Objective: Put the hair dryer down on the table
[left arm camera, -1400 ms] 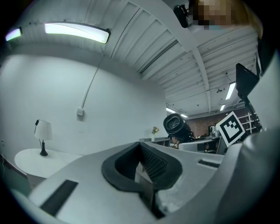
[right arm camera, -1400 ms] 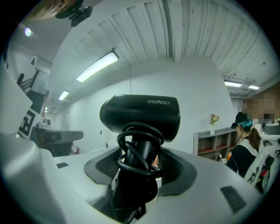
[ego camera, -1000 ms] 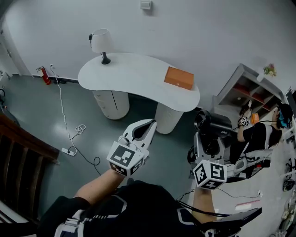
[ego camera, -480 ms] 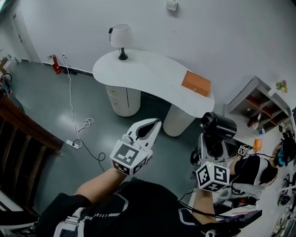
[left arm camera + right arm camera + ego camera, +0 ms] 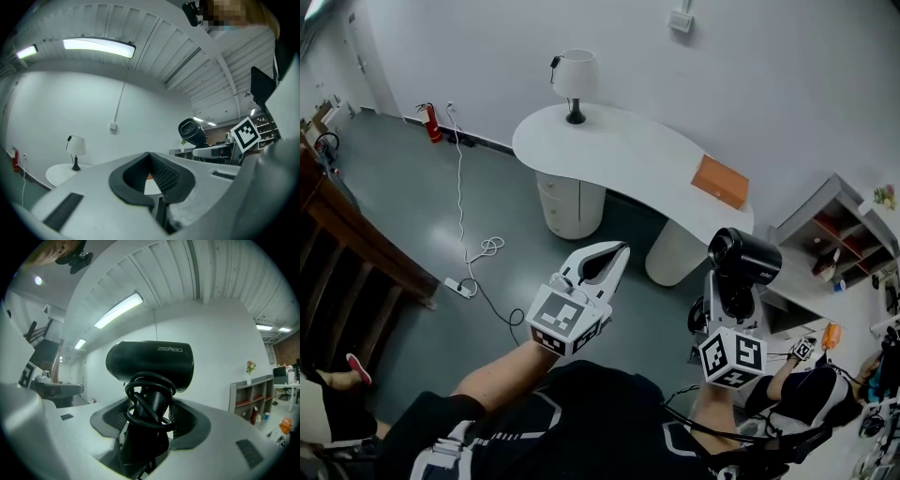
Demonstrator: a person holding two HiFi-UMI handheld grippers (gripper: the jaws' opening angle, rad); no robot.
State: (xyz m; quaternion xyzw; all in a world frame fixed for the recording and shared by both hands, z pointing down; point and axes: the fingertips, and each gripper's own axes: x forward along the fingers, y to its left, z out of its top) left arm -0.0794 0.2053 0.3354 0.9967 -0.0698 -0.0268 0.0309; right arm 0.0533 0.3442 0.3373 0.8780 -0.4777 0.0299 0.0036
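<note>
My right gripper [image 5: 727,298] is shut on the handle of a black hair dryer [image 5: 742,258], held upright in the air with its barrel on top. In the right gripper view the hair dryer [image 5: 150,365] fills the middle, its cord coiled round the handle between the jaws of that gripper [image 5: 151,420]. My left gripper [image 5: 607,261] is shut and holds nothing; its tips meet in the left gripper view [image 5: 152,171]. The white curved table [image 5: 619,159] stands ahead, well beyond both grippers.
On the table stand a white lamp [image 5: 575,82] at its left end and an orange box [image 5: 720,181] at its right end. A white cable with a power strip [image 5: 459,286] lies on the grey floor. Shelves [image 5: 839,234] stand at right; a dark wooden railing [image 5: 347,272] at left.
The view has shifted, so the table and lamp now sit further right and lower in the head view. Both grippers keep their hold and pose; the dryer stays upright.
</note>
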